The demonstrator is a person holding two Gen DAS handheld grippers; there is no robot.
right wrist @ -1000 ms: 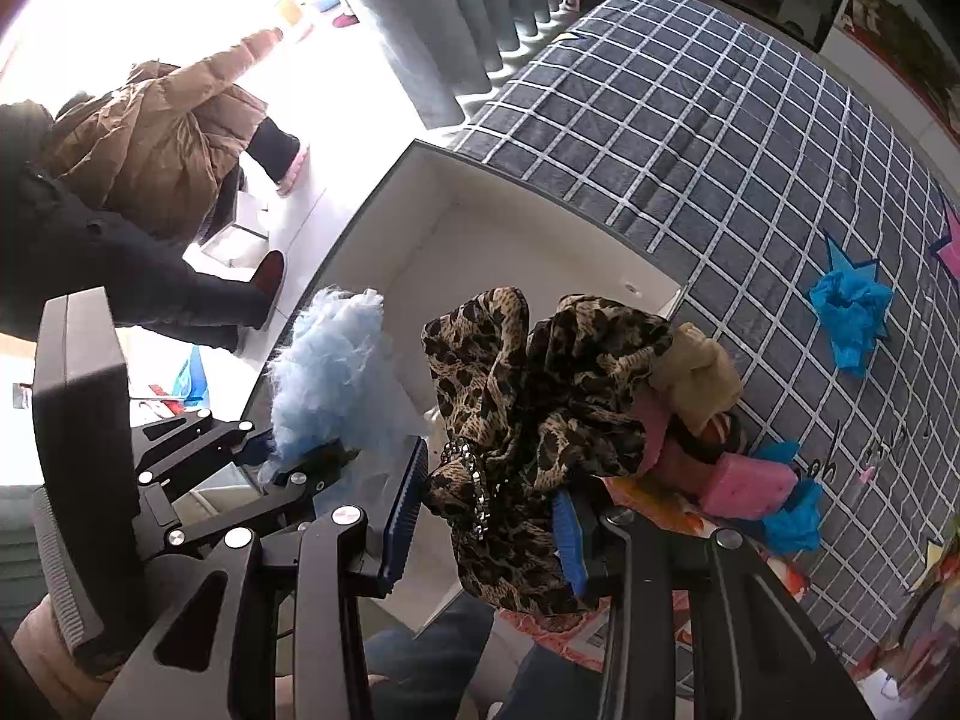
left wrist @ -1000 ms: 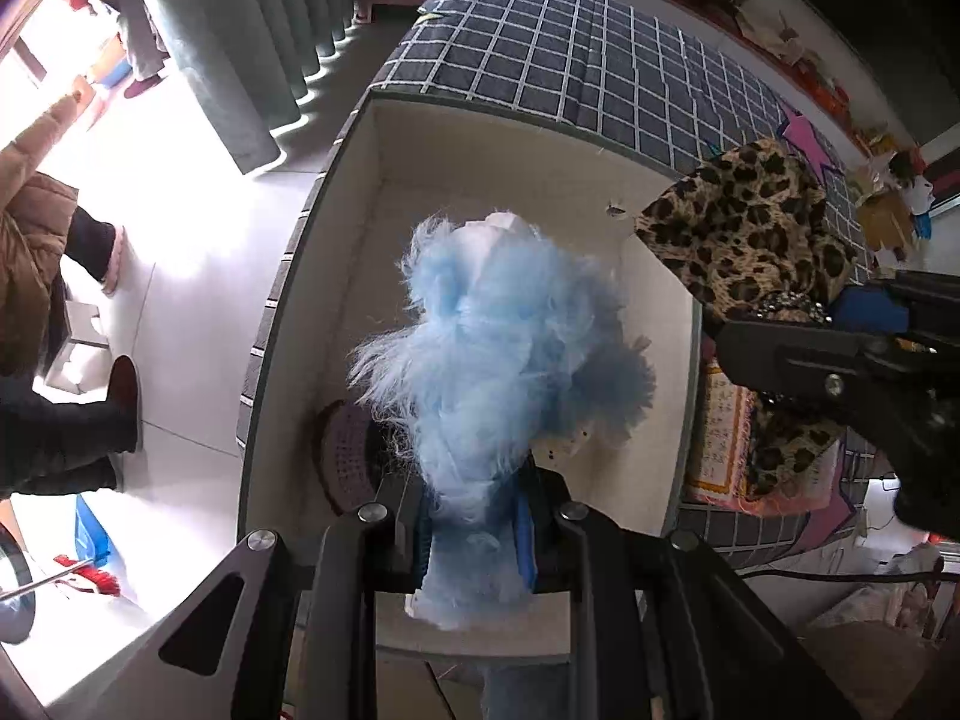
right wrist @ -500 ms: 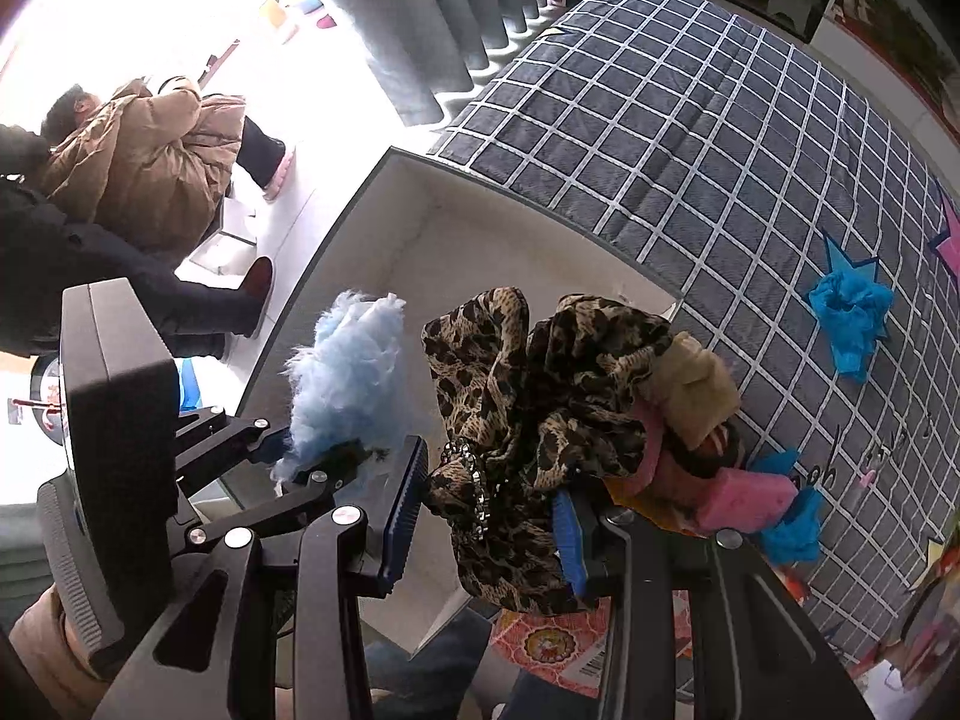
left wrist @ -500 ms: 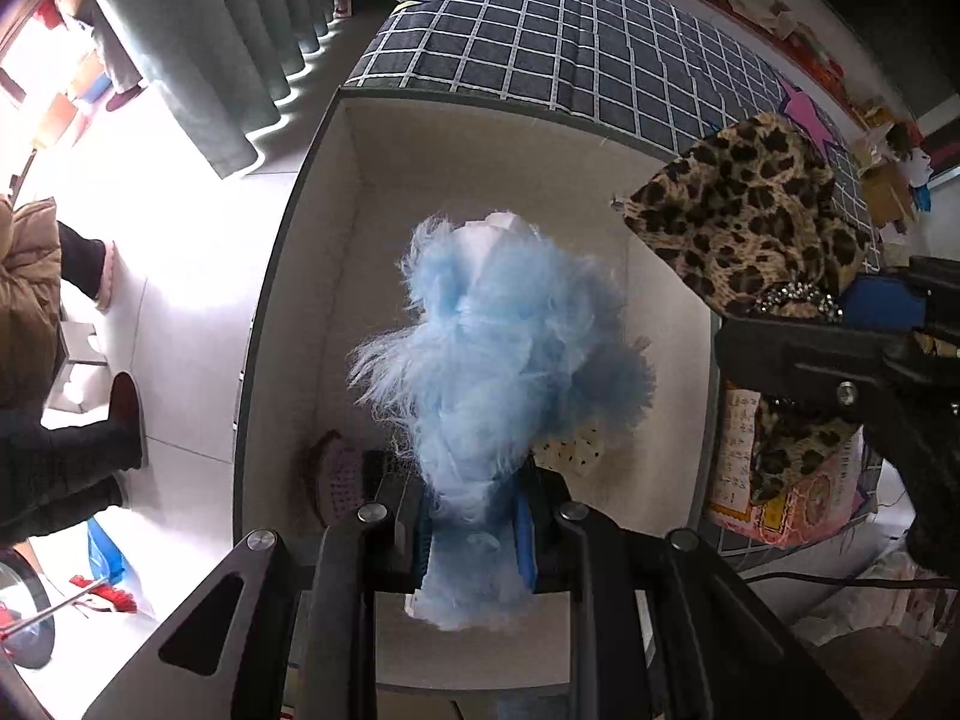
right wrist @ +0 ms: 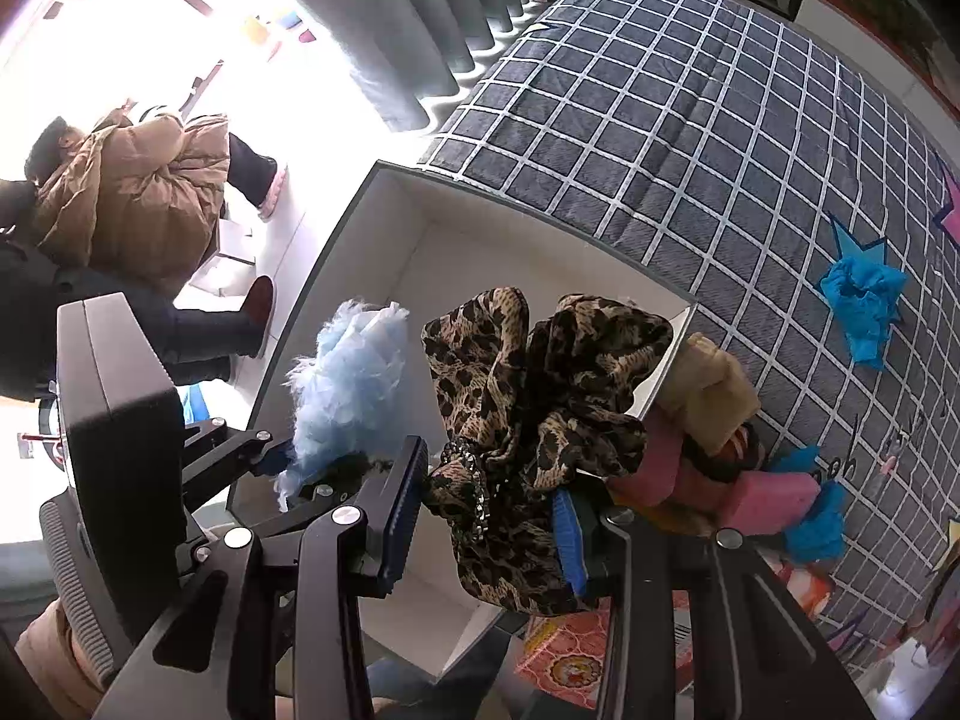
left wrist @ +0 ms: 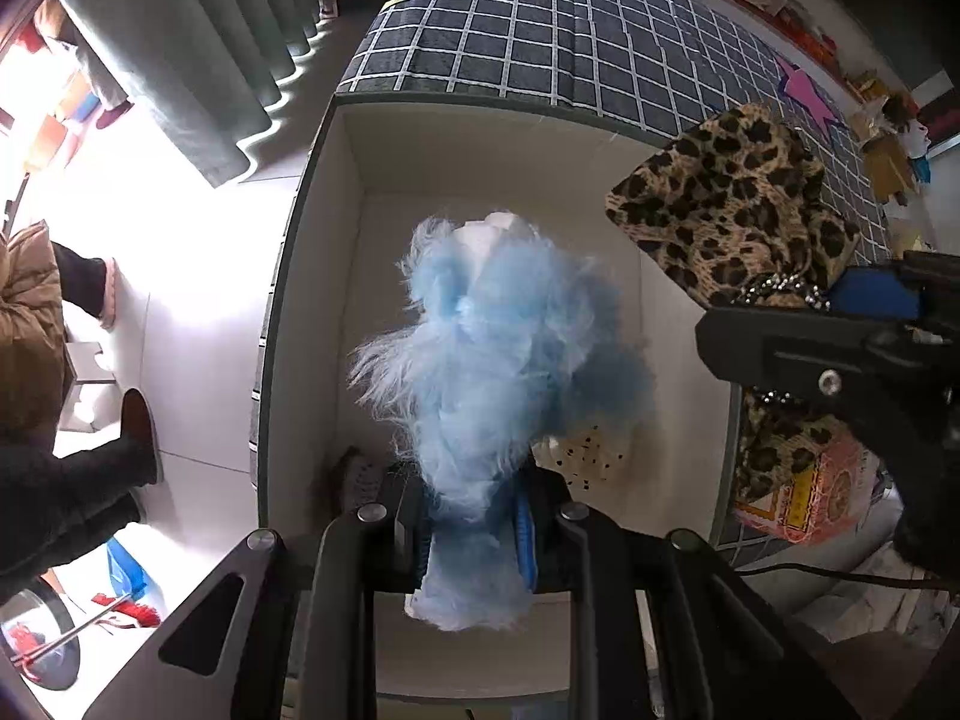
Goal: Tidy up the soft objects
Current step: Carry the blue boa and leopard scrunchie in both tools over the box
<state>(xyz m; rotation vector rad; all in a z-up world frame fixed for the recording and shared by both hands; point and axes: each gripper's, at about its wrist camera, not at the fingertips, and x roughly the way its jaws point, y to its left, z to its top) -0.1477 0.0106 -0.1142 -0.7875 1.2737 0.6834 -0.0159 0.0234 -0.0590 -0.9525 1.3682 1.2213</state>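
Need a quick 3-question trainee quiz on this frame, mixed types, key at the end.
1. True or false: the left tool is clamped on the fluffy light-blue fabric piece.
2. Multiple choice: the right tool holds A) the leopard-print fabric piece B) a red towel C) nothing.
3. Fill in: below both tools sits an open white ____, standing against the dark grey checked cloth surface.

Key: 1 true; 2 A; 3 box.
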